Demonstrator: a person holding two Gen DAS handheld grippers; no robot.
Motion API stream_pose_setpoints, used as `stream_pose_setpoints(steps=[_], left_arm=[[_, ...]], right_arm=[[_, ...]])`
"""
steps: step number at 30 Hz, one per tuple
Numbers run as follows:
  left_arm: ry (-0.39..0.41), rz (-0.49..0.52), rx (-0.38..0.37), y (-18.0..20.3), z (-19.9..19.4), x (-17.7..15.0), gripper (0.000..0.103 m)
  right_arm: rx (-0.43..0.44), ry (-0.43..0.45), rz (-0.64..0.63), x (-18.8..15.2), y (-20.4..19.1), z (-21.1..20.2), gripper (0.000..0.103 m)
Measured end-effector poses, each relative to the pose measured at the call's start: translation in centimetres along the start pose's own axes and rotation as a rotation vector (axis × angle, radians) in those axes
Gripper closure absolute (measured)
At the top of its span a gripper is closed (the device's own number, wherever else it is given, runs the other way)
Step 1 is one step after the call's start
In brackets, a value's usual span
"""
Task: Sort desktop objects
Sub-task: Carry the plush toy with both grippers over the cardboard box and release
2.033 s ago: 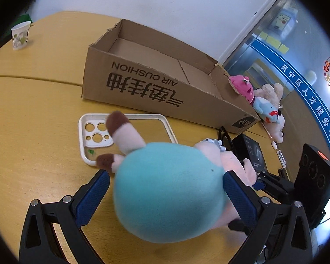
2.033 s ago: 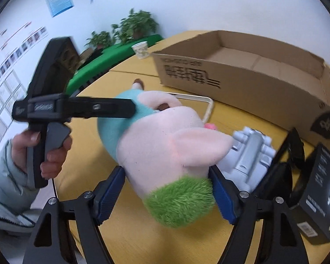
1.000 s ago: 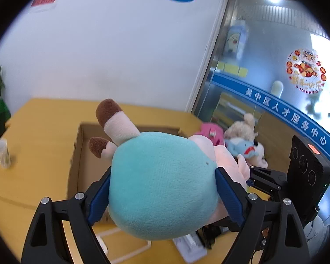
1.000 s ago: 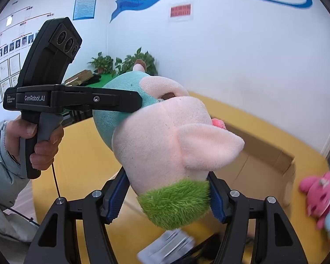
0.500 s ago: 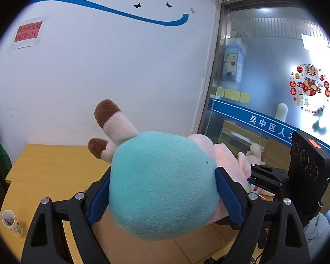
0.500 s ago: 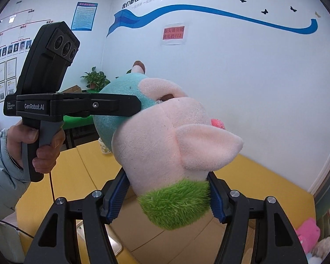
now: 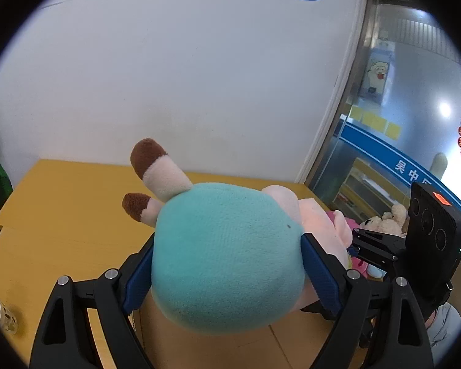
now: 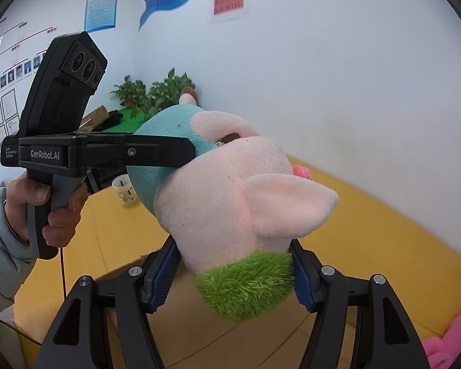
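Pads [image 7: 138, 273] of my left gripper [image 7: 227, 273] pinch the plush pig [image 7: 227, 255] at its teal body; my right gripper [image 8: 235, 276] clamps its head. It hangs above the table [image 8: 368, 233]. I should lower both grippers together, level.

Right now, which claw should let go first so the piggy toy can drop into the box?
Probably the right claw. It only pinches the piggy toy at its pink and green head end, while the left claw squeezes the wide teal body, the steadier hold for lowering it towards the cardboard box showing below.
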State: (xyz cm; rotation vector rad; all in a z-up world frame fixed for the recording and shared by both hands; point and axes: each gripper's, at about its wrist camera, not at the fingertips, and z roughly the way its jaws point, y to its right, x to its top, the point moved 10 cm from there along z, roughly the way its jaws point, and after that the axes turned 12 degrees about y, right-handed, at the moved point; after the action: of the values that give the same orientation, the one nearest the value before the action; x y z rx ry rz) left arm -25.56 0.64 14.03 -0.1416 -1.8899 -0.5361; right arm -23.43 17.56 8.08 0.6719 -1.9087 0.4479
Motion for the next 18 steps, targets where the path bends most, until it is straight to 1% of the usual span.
stream_pose_setpoints(steps=[2,3,4,6,7,9,12,14,16,17,18], left_arm=[[-0.039,-0.029,0.019,-1.6,1.6,-1.5,0.015],[-0.06,-0.048,0.028,-2.1,2.4,-2.1,0.015],[-0.093,-0.072,0.042,-3.1,3.5,-3.5,0.015],[-0.13,-0.104,0.06,-4.3,4.8,-5.0,0.015],[-0.158,-0.133,0.072,-5.2,5.6,-6.1,0.015],[-0.203,-0.156,0.093,-6.4,6.6,-8.0,0.015],[-0.275,-0.156,0.132,-7.5,8.1,-10.4,0.015],[-0.331,-0.149,0.161,-8.0,9.0,-12.2,0.015],[-0.374,-0.128,0.189,-8.1,9.8,-13.3,0.016],[-0.391,-0.118,0.203,-8.3,10.1,-13.7,0.015],[-0.406,-0.111,0.218,-8.5,10.2,-14.2,0.015]], right_arm=[[0.014,-0.033,0.025,-1.5,1.0,1.9,0.039],[0.018,-0.062,0.044,-2.8,1.7,3.4,0.039],[0.021,-0.084,0.054,-3.8,2.2,4.5,0.039],[0.033,-0.117,0.088,-5.9,3.1,6.4,0.04],[0.038,-0.126,0.102,-6.4,3.4,7.1,0.04],[0.049,-0.157,0.13,-8.4,3.8,8.6,0.04],[0.045,-0.229,0.158,-11.8,4.1,10.9,0.04],[0.03,-0.277,0.168,-14.7,4.4,11.7,0.04],[0.01,-0.315,0.192,-16.3,5.0,13.1,0.039],[0.005,-0.327,0.204,-16.4,5.0,14.1,0.039],[-0.004,-0.335,0.215,-17.2,5.1,14.3,0.038]])
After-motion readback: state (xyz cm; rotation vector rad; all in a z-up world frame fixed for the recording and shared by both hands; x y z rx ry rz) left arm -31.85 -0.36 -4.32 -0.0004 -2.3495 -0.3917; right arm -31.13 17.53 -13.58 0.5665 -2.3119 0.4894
